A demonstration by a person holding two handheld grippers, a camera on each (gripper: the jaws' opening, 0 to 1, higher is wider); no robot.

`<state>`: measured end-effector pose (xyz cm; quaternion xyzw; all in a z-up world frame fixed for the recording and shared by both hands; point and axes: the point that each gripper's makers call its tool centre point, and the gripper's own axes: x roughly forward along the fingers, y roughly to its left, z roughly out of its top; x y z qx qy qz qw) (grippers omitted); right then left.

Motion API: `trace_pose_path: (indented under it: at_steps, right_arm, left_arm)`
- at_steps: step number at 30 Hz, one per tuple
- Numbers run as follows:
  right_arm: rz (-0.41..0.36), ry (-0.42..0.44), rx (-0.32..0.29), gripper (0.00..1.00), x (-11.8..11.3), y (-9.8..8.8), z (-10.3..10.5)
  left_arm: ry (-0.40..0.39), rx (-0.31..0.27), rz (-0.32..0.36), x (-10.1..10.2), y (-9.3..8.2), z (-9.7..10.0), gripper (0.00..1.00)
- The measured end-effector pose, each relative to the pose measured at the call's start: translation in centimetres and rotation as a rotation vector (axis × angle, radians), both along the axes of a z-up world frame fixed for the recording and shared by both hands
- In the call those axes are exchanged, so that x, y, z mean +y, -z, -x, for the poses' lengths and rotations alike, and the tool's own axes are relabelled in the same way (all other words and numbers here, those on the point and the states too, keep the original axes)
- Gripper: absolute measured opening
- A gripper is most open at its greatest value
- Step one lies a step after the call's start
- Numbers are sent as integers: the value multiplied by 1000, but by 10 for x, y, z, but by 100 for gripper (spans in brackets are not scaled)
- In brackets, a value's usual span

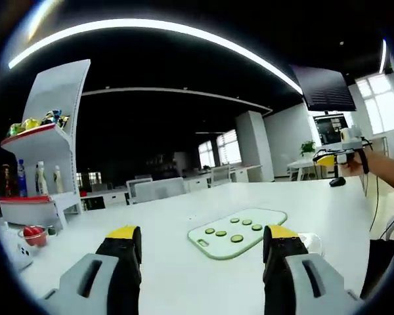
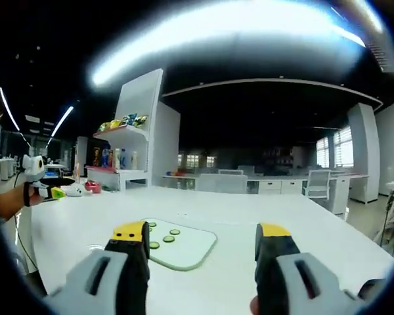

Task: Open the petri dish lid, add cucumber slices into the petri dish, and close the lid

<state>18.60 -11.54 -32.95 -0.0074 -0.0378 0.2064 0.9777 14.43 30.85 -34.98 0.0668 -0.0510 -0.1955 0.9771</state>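
Left gripper view: my left gripper (image 1: 201,244) hangs above the white bench (image 1: 164,262), jaws spread wide, nothing between them. Ahead lies a pale green cutting board (image 1: 238,231) carrying dark green cucumber slices (image 1: 236,238). A clear petri dish (image 1: 312,241) sits just beside the right jaw (partly hidden, so I cannot tell whether its lid is on). A white display shelf (image 1: 49,157) with bottles stands far left. The other gripper (image 1: 345,152) shows at far right, held up by a hand.

Right gripper view: my right gripper (image 2: 202,244) is likewise wide and empty, raised over the bench, the board ahead near its left jaw.
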Motion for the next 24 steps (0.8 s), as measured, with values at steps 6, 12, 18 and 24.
trace_pose_path:
  at_steps: [6, 12, 18, 24]
  right_arm:
    - [-4, 35, -11, 64, -19, -2, 9]
    - [-5, 69, -12, 64, -35, 1, 18]
    - [-6, 79, -6, 64, -40, 7, 23]
    - [-16, 83, -2, 64, -42, 11, 25]
  left_arm:
    - [-34, -9, 12, 14, -1, 6, 76]
    - [-59, -7, 27, 24, 3, 12, 76]
    - [-64, 2, 24, 21, 8, 15, 76]
    - [-73, 2, 27, 20, 9, 19, 76]
